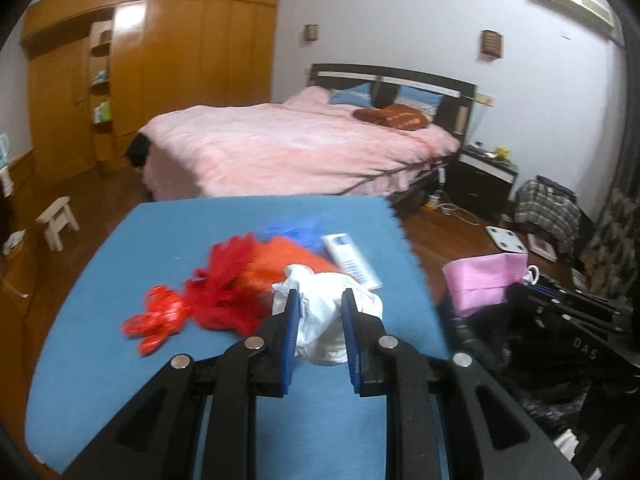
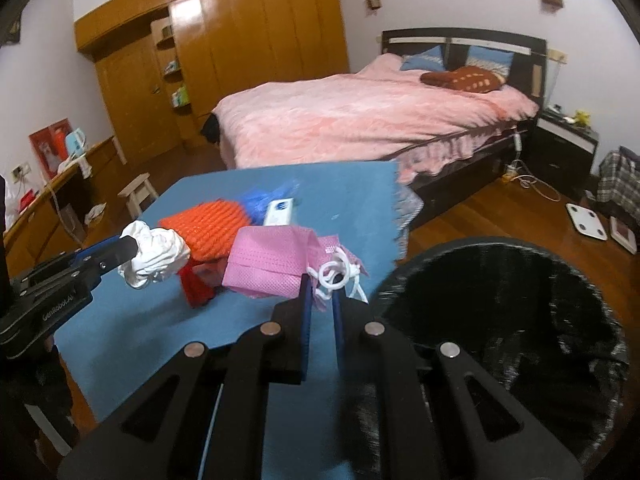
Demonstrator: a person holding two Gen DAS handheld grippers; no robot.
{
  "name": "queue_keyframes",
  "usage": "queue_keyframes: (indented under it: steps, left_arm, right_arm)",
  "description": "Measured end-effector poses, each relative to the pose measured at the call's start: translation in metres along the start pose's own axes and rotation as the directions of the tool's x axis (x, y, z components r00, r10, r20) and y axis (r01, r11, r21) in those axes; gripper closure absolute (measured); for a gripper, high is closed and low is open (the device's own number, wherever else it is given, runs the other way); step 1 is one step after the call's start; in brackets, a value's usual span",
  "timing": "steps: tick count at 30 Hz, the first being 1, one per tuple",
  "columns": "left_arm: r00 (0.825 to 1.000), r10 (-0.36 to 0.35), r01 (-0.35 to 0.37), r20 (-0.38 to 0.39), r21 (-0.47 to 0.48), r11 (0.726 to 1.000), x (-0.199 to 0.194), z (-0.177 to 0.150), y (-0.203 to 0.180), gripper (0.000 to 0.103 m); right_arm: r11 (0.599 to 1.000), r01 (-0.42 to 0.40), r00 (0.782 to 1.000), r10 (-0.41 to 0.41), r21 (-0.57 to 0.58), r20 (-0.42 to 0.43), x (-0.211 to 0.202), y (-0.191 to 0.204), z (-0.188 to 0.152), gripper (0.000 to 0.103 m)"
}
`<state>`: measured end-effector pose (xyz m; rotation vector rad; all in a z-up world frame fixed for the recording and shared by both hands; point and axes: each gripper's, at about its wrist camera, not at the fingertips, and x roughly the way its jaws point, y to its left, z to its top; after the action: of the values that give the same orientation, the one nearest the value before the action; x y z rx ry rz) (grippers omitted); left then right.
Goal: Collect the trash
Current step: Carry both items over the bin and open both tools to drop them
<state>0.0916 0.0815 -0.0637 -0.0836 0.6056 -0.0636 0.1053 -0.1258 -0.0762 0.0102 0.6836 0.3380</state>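
Mid-task: left tongs [image 1: 320, 312] clamped on crumpled white tissue wad [image 1: 326, 312], right tongs [image 2: 320, 286] clamped on pink pleated face mask [image 2: 272, 262], both lifted centre frame, black-lined bin [image 2: 500, 320] lower right; orange mesh net [image 2: 208, 224], red plastic bag [image 1: 160, 316], white tube [image 1: 352, 258] left on blue surface [image 1: 160, 240].

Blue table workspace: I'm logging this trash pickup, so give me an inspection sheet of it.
Surface: blue table, trash piled mid-table.
Job's things: crumpled white tissue in the left claw; pink face mask hanging from the right claw by its white ear loops; black-lined bin beside the table.
Clutter: red plastic bag, orange netting, blue wrapper, white tube.
Grippers: both claws shut on their items, raised off the table.
Cables: white cord on the floor by the nightstand.
Surroundings: pink bed, wooden wardrobe, small stool.
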Motion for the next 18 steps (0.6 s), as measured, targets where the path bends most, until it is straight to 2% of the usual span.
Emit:
queue_keyframes:
  steps: [7, 18]
  left_arm:
    - [0.994, -0.108, 0.108, -0.002, 0.064, 0.992, 0.014, 0.008, -0.055, 0.082]
    - [0.967, -0.254, 0.255, -0.028, 0.160, 0.954, 0.036, 0.018, -0.143, 0.082]
  right_arm:
    - [0.993, 0.102, 0.995, -0.103, 0.057, 0.017, -0.026, -0.052, -0.009, 0.093]
    - [0.953, 0.257, 0.965, -0.261, 0.158, 0.002, -0.055, -0.125, -0.037, 0.092]
